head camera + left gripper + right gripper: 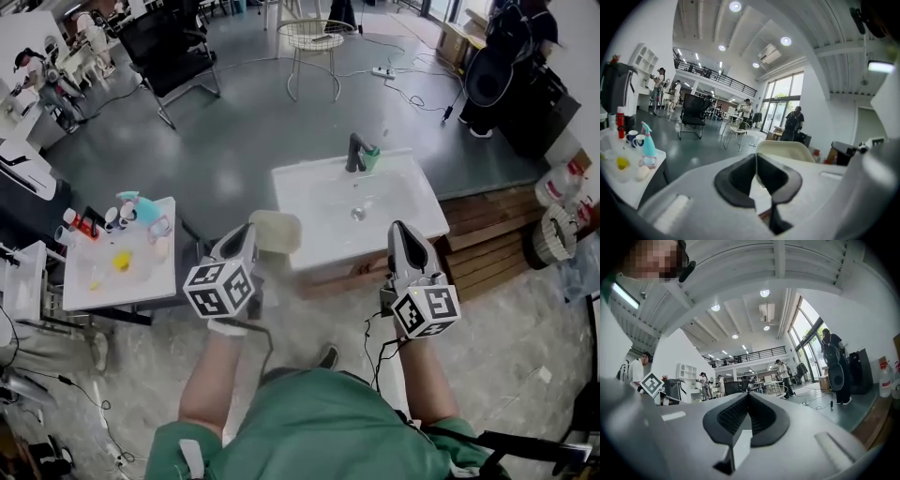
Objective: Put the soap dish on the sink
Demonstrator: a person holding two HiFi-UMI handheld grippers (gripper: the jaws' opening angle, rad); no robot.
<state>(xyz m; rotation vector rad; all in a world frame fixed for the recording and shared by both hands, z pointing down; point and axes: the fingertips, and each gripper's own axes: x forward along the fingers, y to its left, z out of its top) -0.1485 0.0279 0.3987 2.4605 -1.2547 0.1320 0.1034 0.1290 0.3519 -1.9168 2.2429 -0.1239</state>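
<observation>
A cream soap dish [276,231] hangs over the front left corner of the white sink [417,192], and my left gripper [247,234] is shut on its near edge. In the left gripper view the dish [782,149] rises just beyond the closed jaws of the left gripper [756,158]. My right gripper [400,229] hovers over the sink's front right rim, shut with nothing in it. Its jaws meet in the right gripper view, right gripper [748,396]. A dark faucet [354,152] stands at the sink's back edge, with a green item [372,157] beside it.
A small white table [89,292] at the left carries a teal spray bottle [132,202], cups and a yellow item [122,261]. A wooden pallet [502,246] lies right of the sink. A wire stool [312,47] and a black chair [173,47] stand farther back.
</observation>
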